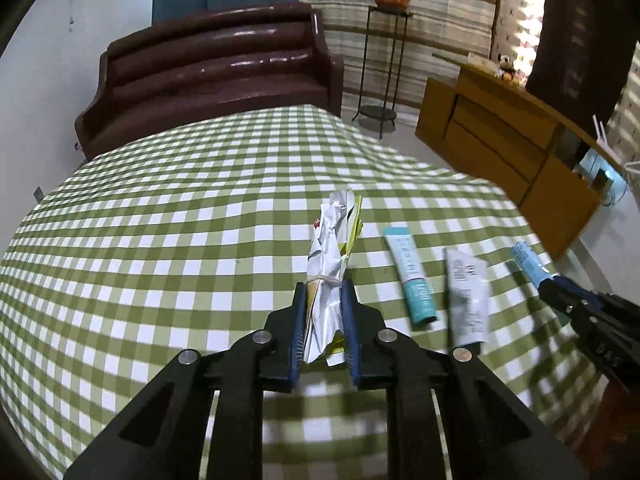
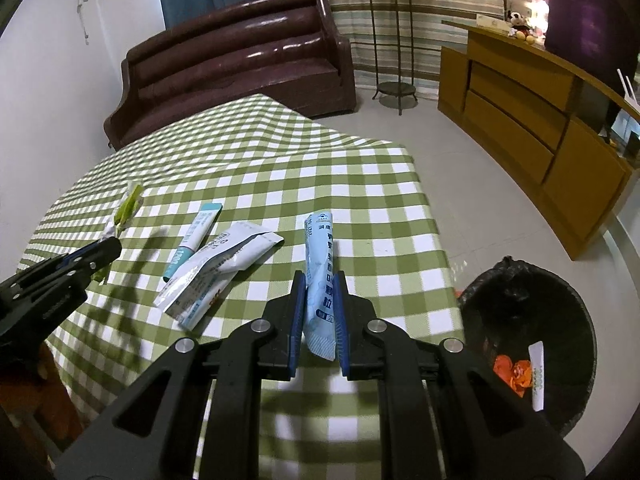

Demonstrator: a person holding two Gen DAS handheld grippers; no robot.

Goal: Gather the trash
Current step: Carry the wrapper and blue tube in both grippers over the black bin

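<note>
Trash bin (image 2: 520,300) waits at 3 o'clock off table (image 2: 280,160). Right gripper (image 2: 319,312) clenched on blue sachet (image 2: 320,264), left gripper (image 1: 325,320) grasping crumpled wrapper (image 1: 330,256); both lifted for dumping. 2 packets (image 2: 216,268) remain.

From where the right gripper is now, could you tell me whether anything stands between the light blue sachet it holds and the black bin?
Nothing visible does. The right gripper holds the light blue sachet above the green checked tablecloth; the black-lined bin stands on the floor just beyond the table's right edge, its mouth open, with only orange scraps and a white strip inside.
</note>
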